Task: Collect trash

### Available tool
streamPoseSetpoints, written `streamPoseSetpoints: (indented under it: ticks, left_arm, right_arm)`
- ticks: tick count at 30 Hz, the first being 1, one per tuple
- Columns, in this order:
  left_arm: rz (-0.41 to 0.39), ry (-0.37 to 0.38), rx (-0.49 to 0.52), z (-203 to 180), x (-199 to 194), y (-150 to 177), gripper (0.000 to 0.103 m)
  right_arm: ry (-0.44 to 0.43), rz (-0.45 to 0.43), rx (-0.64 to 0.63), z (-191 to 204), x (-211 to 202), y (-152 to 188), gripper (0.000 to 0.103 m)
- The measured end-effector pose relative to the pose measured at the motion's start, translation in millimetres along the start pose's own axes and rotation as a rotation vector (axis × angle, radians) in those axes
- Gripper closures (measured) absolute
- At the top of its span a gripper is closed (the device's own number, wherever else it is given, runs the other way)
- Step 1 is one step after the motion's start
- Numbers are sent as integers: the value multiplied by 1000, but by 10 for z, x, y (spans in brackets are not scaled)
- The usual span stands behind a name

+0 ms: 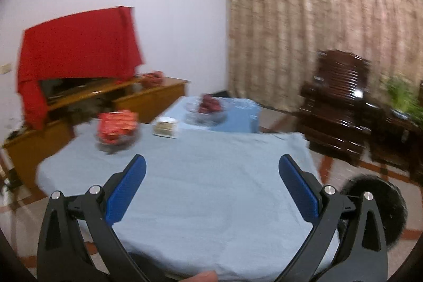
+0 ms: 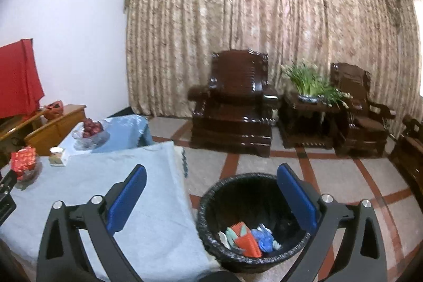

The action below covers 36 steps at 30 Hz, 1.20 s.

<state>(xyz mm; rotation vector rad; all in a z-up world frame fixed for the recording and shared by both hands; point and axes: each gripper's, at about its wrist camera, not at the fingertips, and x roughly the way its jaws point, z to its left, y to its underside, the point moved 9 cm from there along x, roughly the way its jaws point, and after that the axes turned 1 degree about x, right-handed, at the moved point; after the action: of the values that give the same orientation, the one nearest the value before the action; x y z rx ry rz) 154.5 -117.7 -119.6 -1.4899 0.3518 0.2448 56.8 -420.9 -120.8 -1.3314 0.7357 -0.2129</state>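
A black bin lined with a black bag stands on the floor right of the table; crumpled orange, blue and white wrappers lie in its bottom. My right gripper hangs open above the bin's near rim and the table corner, nothing between its blue pads. My left gripper is open and empty over the blue tablecloth. The bin's edge shows at the right of the left wrist view.
On the table's far side sit a glass bowl of red packets, a small white box and a glass bowl of red fruit. Dark wooden armchairs, a potted plant and a curtain stand behind; a wooden cabinet is left.
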Motion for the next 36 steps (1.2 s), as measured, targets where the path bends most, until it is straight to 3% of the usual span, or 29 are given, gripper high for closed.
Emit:
streamPoseSetpoints:
  ticks: [7,12,19,26,32,36]
  left_arm:
    - [-16,-87,-48,614,-385,-345,5]
    - [-81,-135,-57,1000,-802,-706,5]
    - [-151,-158,-80,1227,-1274,-1051,5]
    - [-182,-185,-106,1337,-1420,-1112,5]
    - [-109,-154,-89,1212,-1259,-843,5]
    - [-106,-132,-82,1146,-1249,-800,5]
  right_arm:
    - [-66,-59,3,264,-400,-379,6]
    - [-111,-117,9,463,-662,-626,6]
    - [-147,-192,11,610,-1009,-902,6]
    - [-145,-176,30,623,-1046,-799,6]
    - [-113,-124,10,660,-948,-536,6]
    - [-114,-113,-1,675,-948,-484,6]
